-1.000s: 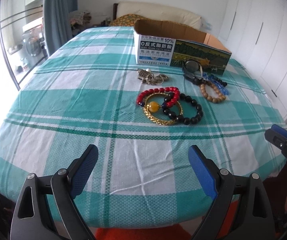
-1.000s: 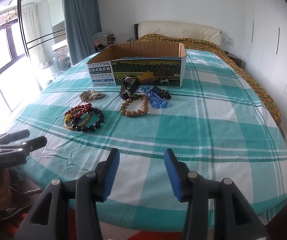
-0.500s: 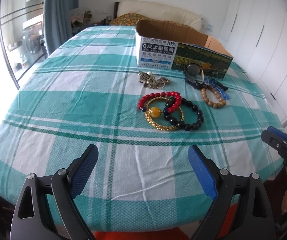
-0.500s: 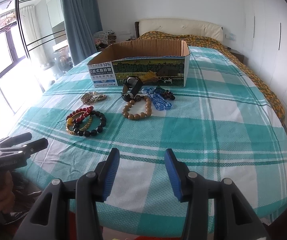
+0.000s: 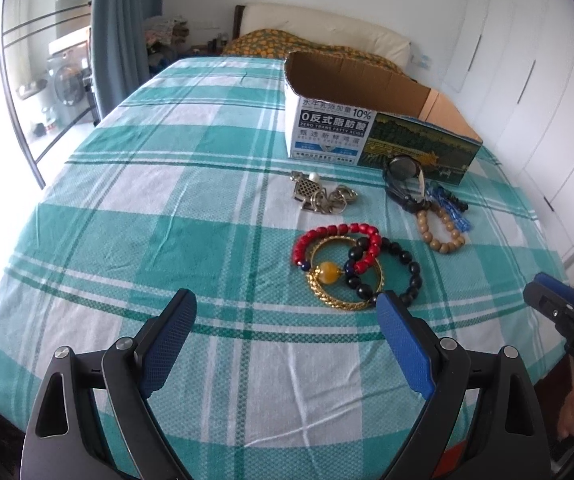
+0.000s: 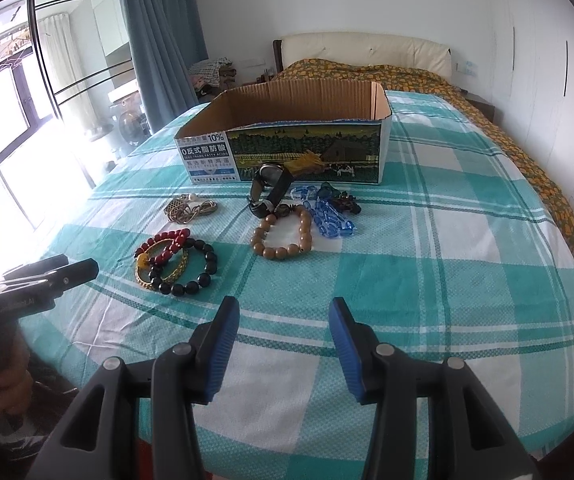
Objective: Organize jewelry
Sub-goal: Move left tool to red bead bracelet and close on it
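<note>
Jewelry lies on the green checked tablecloth [image 5: 167, 216] before an open cardboard box [image 5: 379, 136]. A red bead bracelet [image 5: 335, 236], a gold bracelet [image 5: 343, 280] and a black bead bracelet [image 5: 399, 272] overlap. Behind them lie a silver chain [image 5: 323, 196], a black watch [image 5: 403, 180], a wooden bead bracelet [image 5: 441, 232] and blue beads [image 5: 447, 204]. My left gripper [image 5: 285, 332] is open and empty, just short of the overlapping bracelets. My right gripper [image 6: 283, 336] is open and empty, short of the wooden bracelet [image 6: 283, 236] and the box [image 6: 287, 140].
The table edge is close below both grippers. A bed with an orange cover [image 6: 407, 72] stands behind the table. Windows and a blue curtain [image 6: 159, 32] are at the left, white wardrobe doors [image 5: 527, 80] at the right.
Both grippers have moved forward over the table toward the jewelry, which now looks larger and nearer. Both stay open and empty.
</note>
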The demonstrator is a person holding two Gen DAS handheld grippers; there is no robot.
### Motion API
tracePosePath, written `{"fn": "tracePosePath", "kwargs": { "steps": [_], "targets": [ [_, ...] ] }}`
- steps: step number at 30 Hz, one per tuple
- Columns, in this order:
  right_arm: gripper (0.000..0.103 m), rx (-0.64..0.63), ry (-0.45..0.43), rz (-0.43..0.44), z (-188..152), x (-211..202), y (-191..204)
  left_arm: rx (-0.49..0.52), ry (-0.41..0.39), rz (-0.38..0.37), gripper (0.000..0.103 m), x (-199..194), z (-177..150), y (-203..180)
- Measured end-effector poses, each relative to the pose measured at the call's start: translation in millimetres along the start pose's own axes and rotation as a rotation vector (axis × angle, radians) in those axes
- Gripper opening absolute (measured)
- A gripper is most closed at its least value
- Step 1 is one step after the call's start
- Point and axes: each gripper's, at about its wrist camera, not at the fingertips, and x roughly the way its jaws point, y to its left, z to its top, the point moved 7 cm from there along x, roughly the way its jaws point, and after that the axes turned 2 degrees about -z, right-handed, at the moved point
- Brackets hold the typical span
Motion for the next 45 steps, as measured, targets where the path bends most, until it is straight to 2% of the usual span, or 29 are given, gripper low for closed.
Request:
{"fn": "tracePosePath", "kwargs": {
  "steps": [14, 22, 28, 32, 37, 39, 45],
  "targets": [
    [0.048, 0.026, 0.032, 0.010, 3.6, 16.3, -6.8, -0.015, 0.016, 0.017, 0.092, 4.6, 0.4, 7.9],
    [0.048, 0.019, 0.046, 0.023, 4.2, 23.4, -2.9, 0.029, 0.021, 0.008, 0.092, 14.5, 5.5, -3.9],
    [0.048, 0.030, 0.052, 0.015, 4.0, 27.3, -9.0, -0.029, 0.044, 0.011, 0.092, 33.1, 13.4, 4.6],
    [0.048, 0.034, 0.058, 0.014, 3.9, 31.6, -10.8, -0.033, 0.046, 0.050, 0.092, 46.2, 22.7, 9.8],
    [0.048, 0.038, 0.068, 0.020, 2.0, 36.6, -10.9, -0.038, 0.094, 0.120, 0.091, 70.8, 24.5, 20.8],
    [0.048, 0.040, 0.074, 0.021, 0.5, 39.0, -11.0, -0.033, 0.120, 0.130, 0.092, 77.9, 22.2, 23.2],
    [0.048, 0.051, 0.086, 0.015, -2.1, 44.4, -14.5, -0.019, 0.127, 0.132, 0.096, 77.0, 23.0, 30.1]
  ]
}}
